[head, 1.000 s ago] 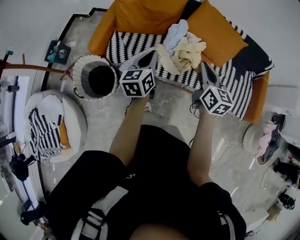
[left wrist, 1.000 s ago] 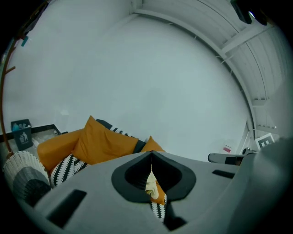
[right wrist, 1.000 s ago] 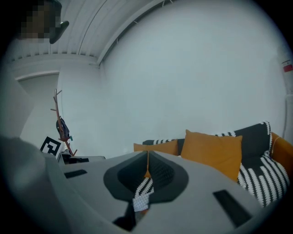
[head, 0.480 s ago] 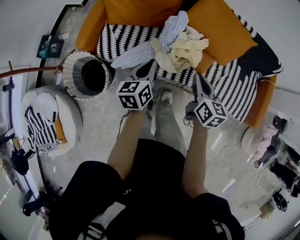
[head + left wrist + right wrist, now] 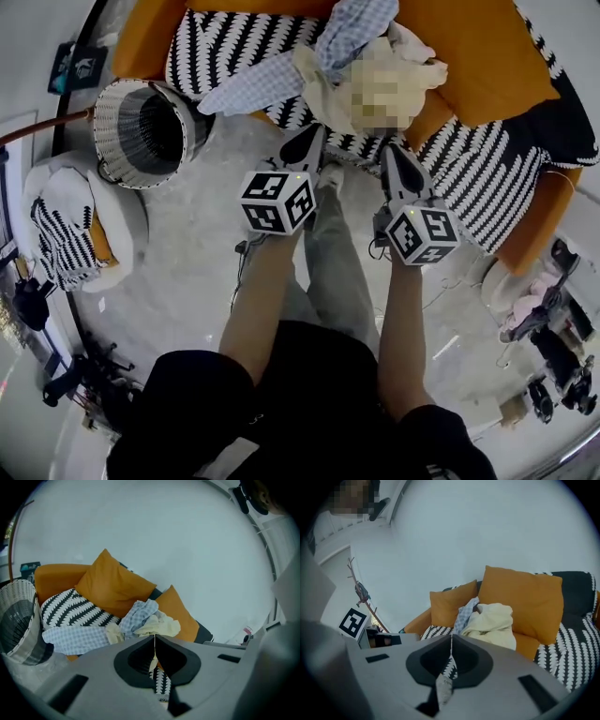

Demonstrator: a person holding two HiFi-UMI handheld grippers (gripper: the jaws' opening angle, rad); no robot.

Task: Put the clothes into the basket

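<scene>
**Both tongs closed and empty, just short of the clothes**

The left tongs [image 5: 316,133] and right tongs [image 5: 388,150] have their tips pressed together with nothing between them, aimed at the pile. To do this well, I'd open one pair before reaching, then bite deep into a fold of the checked shirt [image 5: 253,86]. Count: two tongs; one checked shirt and at least one cream garment [image 5: 494,620] on one sofa [image 5: 487,56]; one basket [image 5: 103,131] on the floor beside it.

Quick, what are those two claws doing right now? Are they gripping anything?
Left claw: closed, holding nothing.
Right claw: closed, holding nothing.
</scene>
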